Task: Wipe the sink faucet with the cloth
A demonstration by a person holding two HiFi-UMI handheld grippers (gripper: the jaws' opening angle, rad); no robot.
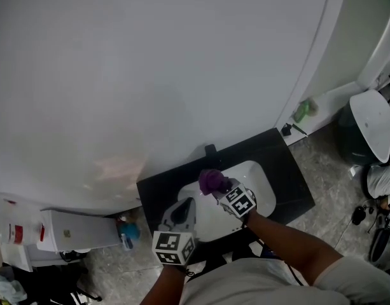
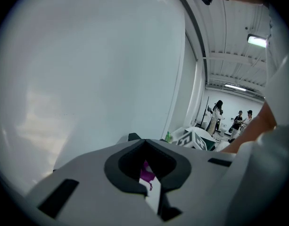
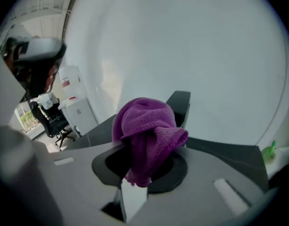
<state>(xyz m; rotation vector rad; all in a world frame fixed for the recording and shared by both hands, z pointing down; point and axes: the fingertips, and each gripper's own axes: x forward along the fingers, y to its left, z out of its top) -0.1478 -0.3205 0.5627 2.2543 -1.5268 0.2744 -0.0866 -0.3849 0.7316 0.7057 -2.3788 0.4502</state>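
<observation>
Right gripper: fingers were clamped on the purple cloth, which bunched up above them in a rounded wad with a short tail hanging down between the finger pads.

The cloth was held over the rear part of the white sink, just in front of the black faucet. In the right gripper view the faucet rose directly behind the wad. Contact between cloth and faucet could not be confirmed.

Left gripper: fingers were drawn close together with nothing gripped. It stood over the near left edge of the sink, pointed towards the cloth, which showed through the slit between its fingers.

The sink was set into a dark desk against a plain white wall.
</observation>
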